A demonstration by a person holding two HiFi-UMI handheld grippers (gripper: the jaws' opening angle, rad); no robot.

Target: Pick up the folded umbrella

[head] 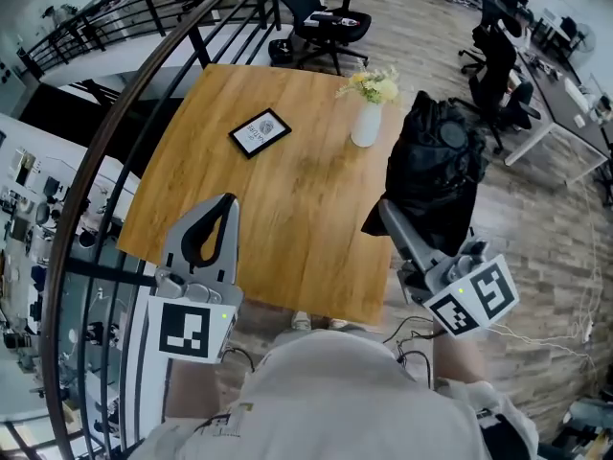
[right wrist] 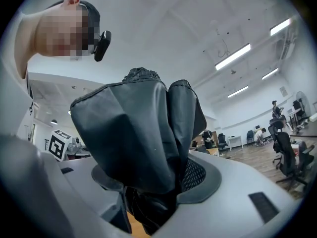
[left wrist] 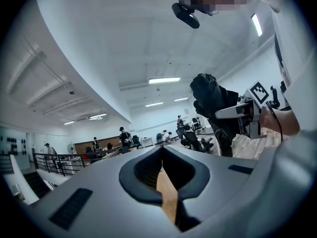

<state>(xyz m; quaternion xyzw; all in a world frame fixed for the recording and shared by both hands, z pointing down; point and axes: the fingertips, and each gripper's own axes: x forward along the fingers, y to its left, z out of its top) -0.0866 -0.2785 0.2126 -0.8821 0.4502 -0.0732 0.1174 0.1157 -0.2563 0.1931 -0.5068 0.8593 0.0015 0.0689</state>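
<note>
The folded umbrella (head: pixel 436 166) is a bundle of loose black fabric held up in the air beside the right edge of the wooden table (head: pixel 239 209). My right gripper (head: pixel 388 215) is shut on its lower part. In the right gripper view the umbrella (right wrist: pixel 143 133) fills the space between the jaws and rises above them. My left gripper (head: pixel 227 202) hovers over the table's near left part, jaws shut with nothing in them. The left gripper view shows its closed tips (left wrist: pixel 162 150) and, to the right, the umbrella (left wrist: pixel 210 100) in the right gripper (left wrist: pixel 242 114).
A white vase of flowers (head: pixel 367 123) and a small dark framed card (head: pixel 261 131) stand on the far half of the table. A curved railing (head: pixel 124 113) runs along the left. Black office chairs (head: pixel 321 22) and desks stand beyond the table and at the right.
</note>
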